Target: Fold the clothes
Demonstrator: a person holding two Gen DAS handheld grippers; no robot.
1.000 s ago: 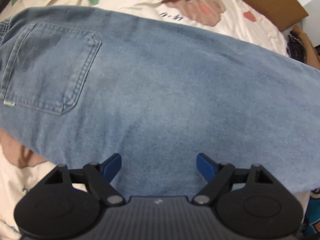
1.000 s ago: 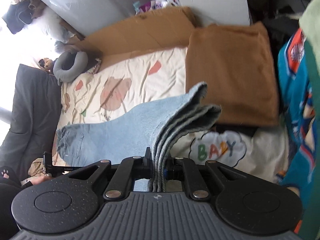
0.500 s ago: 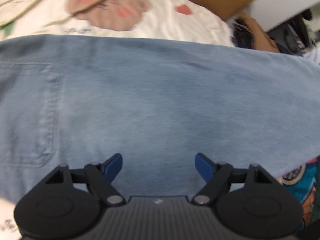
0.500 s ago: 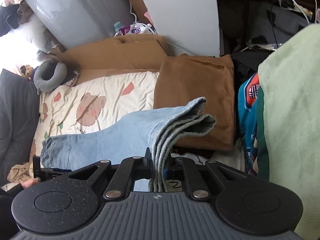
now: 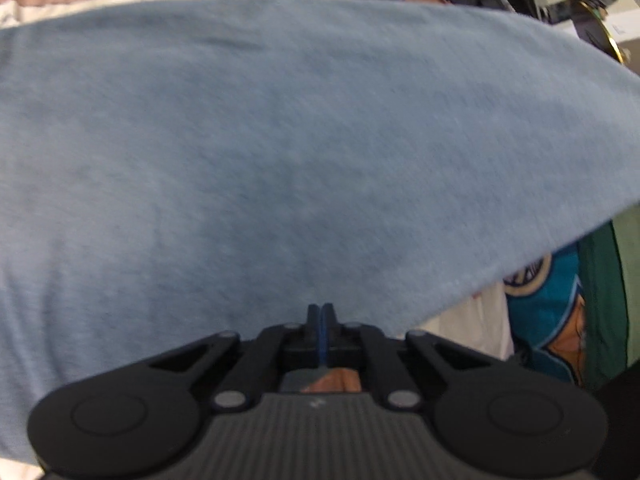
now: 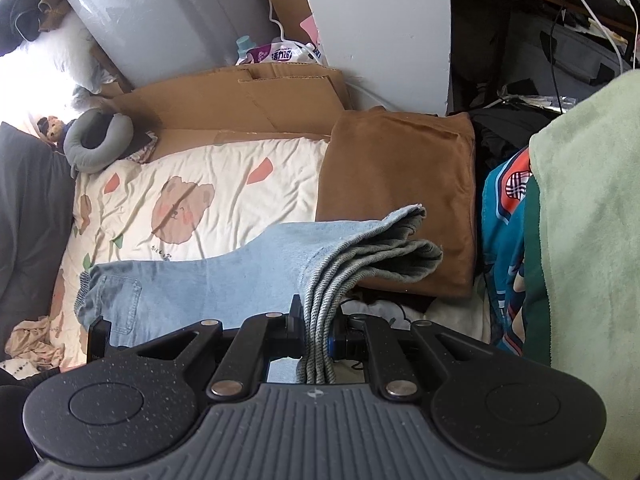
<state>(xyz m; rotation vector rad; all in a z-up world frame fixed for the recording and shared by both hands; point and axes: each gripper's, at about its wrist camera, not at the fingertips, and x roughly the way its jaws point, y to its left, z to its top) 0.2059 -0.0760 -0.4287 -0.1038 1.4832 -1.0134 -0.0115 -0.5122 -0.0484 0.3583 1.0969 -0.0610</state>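
Light blue jeans point(image 5: 280, 140) fill the left wrist view, stretched across the bed. My left gripper point(image 5: 320, 310) hovers at their near edge. Its blue pads are pressed together, and I see no cloth between them. In the right wrist view the jeans point(image 6: 208, 280) lie with the back pocket to the left. Their leg ends point(image 6: 384, 248) are lifted off the bed. My right gripper point(image 6: 318, 320) is shut on the stacked hem layers, which stand up between its fingers.
The bear-print sheet point(image 6: 192, 184) covers the bed. A folded brown cloth point(image 6: 396, 184) lies behind the hems, with cardboard point(image 6: 240, 96) and a grey neck pillow point(image 6: 96, 140) further back. A teal garment point(image 6: 500, 240) and a pale green cloth point(image 6: 592, 220) hang on the right.
My left gripper slid right along the jeans, past the pocket, and its jaws went from wide open to shut. My right gripper rose with the hems in its grip.
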